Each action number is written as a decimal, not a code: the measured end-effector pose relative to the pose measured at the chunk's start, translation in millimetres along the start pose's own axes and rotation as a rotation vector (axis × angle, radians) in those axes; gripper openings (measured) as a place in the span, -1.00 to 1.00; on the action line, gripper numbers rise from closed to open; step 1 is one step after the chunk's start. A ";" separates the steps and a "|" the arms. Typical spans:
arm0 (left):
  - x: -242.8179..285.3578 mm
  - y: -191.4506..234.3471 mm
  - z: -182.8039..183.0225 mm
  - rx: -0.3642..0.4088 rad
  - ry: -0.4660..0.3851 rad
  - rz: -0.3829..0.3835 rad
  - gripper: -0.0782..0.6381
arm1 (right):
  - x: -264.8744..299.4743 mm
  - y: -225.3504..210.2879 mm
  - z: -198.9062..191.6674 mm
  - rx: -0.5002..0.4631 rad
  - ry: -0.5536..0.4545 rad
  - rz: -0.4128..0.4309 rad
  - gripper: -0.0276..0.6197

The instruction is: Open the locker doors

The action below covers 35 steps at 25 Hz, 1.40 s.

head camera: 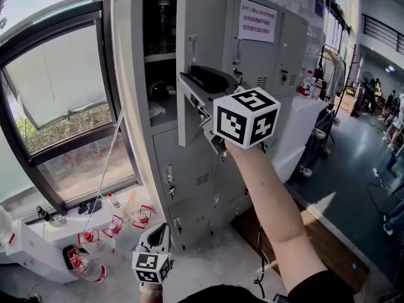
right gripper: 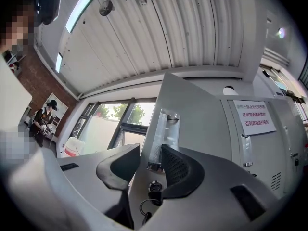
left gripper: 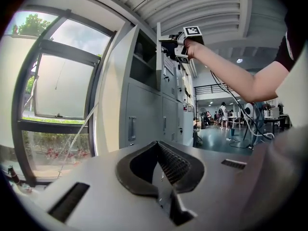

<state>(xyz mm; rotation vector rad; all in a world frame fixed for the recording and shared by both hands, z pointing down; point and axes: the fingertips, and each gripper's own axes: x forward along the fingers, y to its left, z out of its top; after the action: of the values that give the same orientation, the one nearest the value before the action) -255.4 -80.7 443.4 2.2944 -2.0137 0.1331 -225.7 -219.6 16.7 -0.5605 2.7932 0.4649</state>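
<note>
The grey locker bank [head camera: 189,163] stands ahead. Its upper-left door [head camera: 199,24] is swung out, and the compartment [head camera: 159,55] behind it shows a shelf with dark items. My right gripper [head camera: 189,84] is raised to that door and shut on its free edge. In the right gripper view [right gripper: 150,162] one jaw is behind the door [right gripper: 192,114] and the other is on its front, beside the handle [right gripper: 163,134] and above a key [right gripper: 154,186] in the lock. My left gripper [head camera: 161,229] hangs low near the floor, shut and holding nothing [left gripper: 158,150].
A large window [head camera: 57,93] fills the left wall. Bottles with red caps [head camera: 95,238] stand below it. A paper notice [head camera: 257,21] hangs on a closed door to the right. A white-covered table [head camera: 303,131] stands beside the lockers. People are far off at the right.
</note>
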 end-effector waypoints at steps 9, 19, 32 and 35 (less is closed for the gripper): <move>45.4 -79.5 11.8 0.025 0.007 -0.128 -0.73 | -67.6 -27.4 13.4 0.026 -0.016 0.011 -0.45; 82.1 -145.3 19.0 0.045 0.016 -0.212 -0.73 | -147.2 -90.3 18.1 0.070 -0.019 -0.066 -0.65; 113.2 -182.2 13.8 0.036 0.053 -0.230 -0.73 | -204.7 -187.1 8.1 0.093 -0.032 -0.219 -0.72; 118.8 -181.3 15.3 0.038 0.054 -0.220 -0.73 | -207.0 -198.5 3.5 0.113 -0.044 -0.227 -0.73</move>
<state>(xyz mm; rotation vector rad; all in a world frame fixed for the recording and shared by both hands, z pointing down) -60.2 -176.0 441.4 2.4874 -1.7346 0.2168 41.4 -323.9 25.7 -0.8186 2.6512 0.2666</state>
